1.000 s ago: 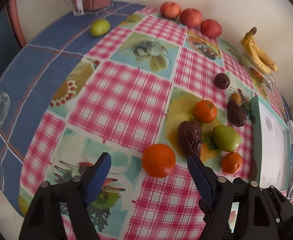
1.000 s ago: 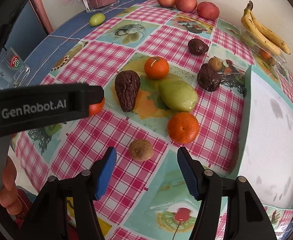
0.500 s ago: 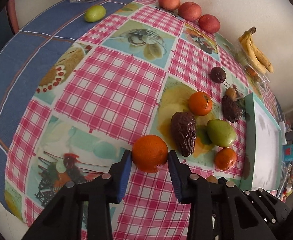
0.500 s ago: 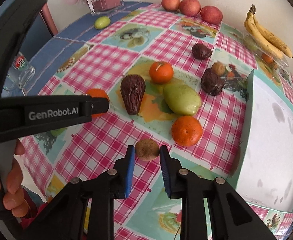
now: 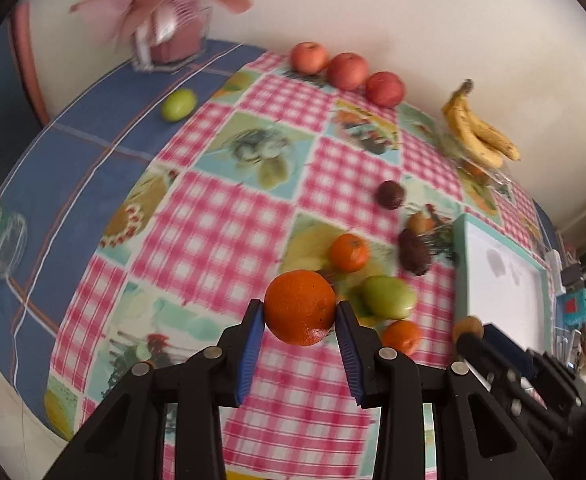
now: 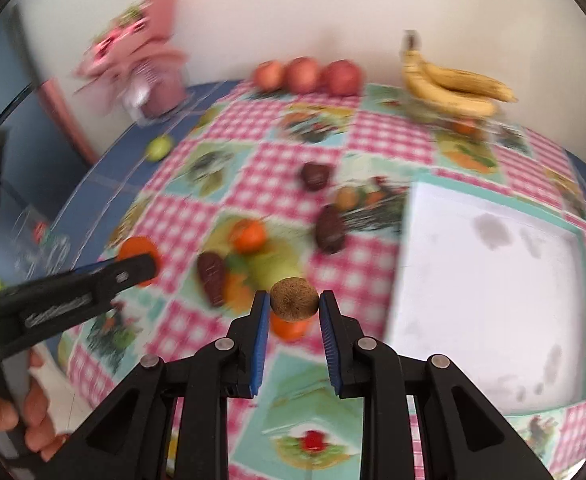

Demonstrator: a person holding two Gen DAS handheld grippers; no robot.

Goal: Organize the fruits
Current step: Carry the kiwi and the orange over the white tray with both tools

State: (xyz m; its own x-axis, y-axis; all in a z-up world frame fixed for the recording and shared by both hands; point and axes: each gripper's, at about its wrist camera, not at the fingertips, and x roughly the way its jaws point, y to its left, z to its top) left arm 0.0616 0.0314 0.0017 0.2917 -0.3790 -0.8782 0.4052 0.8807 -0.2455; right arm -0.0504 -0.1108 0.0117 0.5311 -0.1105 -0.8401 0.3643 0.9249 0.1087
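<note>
Two fruits gripped above the bench

Both grippers were clenched on fruit. The left gripper (image 5: 299, 314) clamped an orange (image 5: 300, 306) clear of the checked bench (image 5: 221, 232). The right gripper (image 6: 294, 306) pinched a brown kiwi (image 6: 293, 299) above it, just left of the white tray (image 6: 489, 300). Loose fruit lay between them; the views were blurred.

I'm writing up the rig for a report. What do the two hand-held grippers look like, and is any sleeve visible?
Both hand-held grippers, left and right, are matte black plastic frames with silver rivets at the joints and two fingers lined with ribbed blue pads. Seen from the right wrist camera, the left one's side bears white lettering, too blurred to read. A bare hand grips its handle; no sleeve shows.
</note>
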